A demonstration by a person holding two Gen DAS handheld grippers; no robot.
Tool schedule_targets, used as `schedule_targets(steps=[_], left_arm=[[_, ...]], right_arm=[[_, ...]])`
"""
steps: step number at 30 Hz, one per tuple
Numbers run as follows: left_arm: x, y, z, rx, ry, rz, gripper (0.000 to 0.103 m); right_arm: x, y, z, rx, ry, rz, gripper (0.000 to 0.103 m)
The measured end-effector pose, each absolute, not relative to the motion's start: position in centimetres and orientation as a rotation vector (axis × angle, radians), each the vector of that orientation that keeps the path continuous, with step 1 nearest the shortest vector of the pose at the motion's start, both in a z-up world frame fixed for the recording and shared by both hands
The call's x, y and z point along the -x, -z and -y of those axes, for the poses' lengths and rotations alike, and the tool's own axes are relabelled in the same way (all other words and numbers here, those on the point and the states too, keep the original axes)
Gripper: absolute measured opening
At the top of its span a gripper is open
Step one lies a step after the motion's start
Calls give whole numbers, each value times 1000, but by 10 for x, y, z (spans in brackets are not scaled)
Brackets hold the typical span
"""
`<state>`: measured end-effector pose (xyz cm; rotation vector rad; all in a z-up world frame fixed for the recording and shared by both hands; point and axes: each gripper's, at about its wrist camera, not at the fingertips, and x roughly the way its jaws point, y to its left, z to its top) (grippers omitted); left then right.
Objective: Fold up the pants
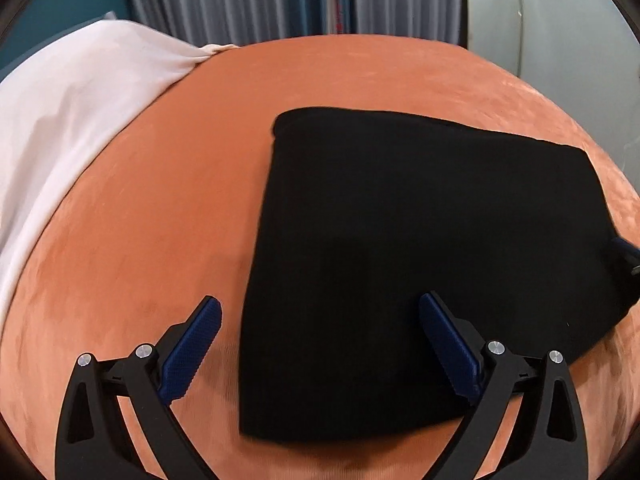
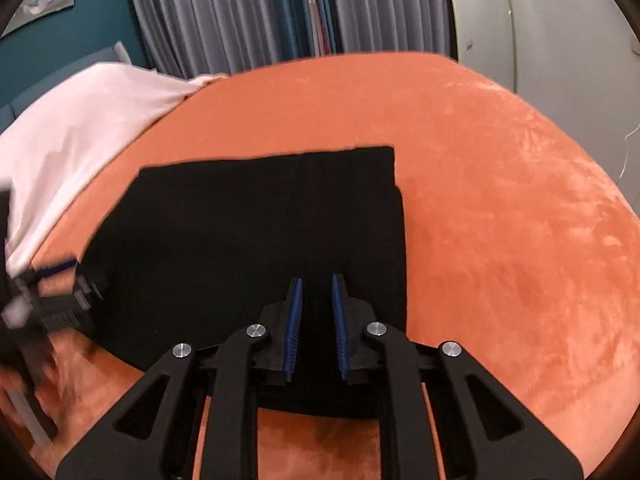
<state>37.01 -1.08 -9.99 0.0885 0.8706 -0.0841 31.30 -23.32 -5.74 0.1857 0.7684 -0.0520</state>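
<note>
Grippers [image 1: 320, 312] [image 2: 317, 280] at pants' [image 1: 420, 240] near edge

Surface: you have an orange velvety bed cover [image 1: 168, 184] filling most of both views, with lighter sheen marks toward the right.
Bedding: a pale pink sheet [image 1: 68, 120] lies bunched over the cover at the left of the frame.
Curtains: grey pleated curtains [image 2: 224, 12] hang across the top centre, with a blue panel [image 2: 320, 4] between them.
Left wall: you see a teal wall [image 2: 68, 36] at upper left, with a silvery picture [image 2: 44, 0] on it.
Right wall: a white wall [image 2: 560, 52] curves down the upper right.
</note>
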Motion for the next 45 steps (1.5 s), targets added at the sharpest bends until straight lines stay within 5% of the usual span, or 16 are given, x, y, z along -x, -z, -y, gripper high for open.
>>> schedule_targets(steps=[13, 24, 45], left_arm=[[-191, 13, 10, -114, 134, -804, 97], [-83, 1, 6, -130, 112, -759, 97], [-38, 23, -22, -114, 67, -764, 97]], right_arm=[[-132, -26, 178, -252, 52, -707, 18], [-29, -15, 157, -246, 104, -730, 18], [13, 8, 144, -258, 119, -744, 19]])
